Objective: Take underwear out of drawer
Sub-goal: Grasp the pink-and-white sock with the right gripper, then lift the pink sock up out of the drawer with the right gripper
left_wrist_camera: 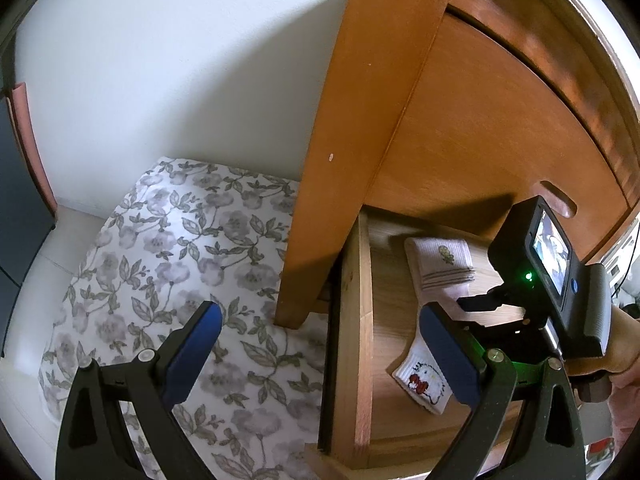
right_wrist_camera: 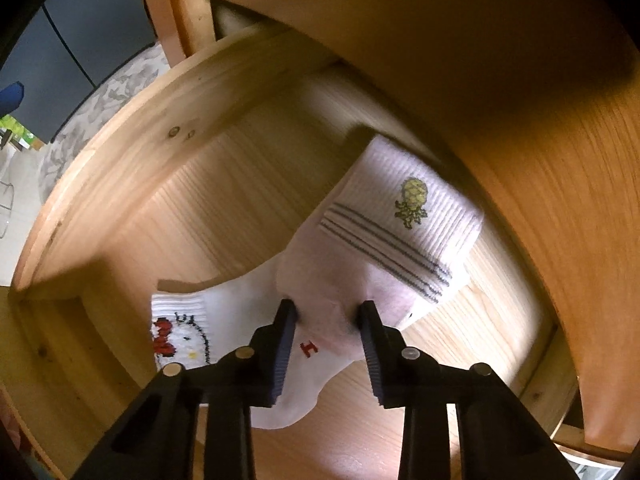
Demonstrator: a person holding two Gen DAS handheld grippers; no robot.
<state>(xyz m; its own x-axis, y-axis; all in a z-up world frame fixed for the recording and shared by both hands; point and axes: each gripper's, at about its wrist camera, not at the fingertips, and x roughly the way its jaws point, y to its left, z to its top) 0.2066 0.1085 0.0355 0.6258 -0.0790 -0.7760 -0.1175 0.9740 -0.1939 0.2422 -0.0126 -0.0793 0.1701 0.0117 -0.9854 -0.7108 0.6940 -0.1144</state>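
I have the right gripper (right_wrist_camera: 327, 314) pointing down into the open drawer (right_wrist_camera: 120, 148), its jaws narrowed around the foot of the pale pink pineapple sock (right_wrist_camera: 400, 216), both pads pressed into the bunched fabric. That sock lies near the middle of the drawer floor, its cuff toward the back wall, overlapping a white cartoon sock (right_wrist_camera: 184, 332) toward the front. To do this well I'd finish the squeeze before lifting, then rise straight up so the cuff clears the drawer wall. I think only the pink sock is pinched, though the white one may be caught underneath. My left gripper (left_wrist_camera: 322, 344) hangs wide open and empty, beside the drawer's outer wall.
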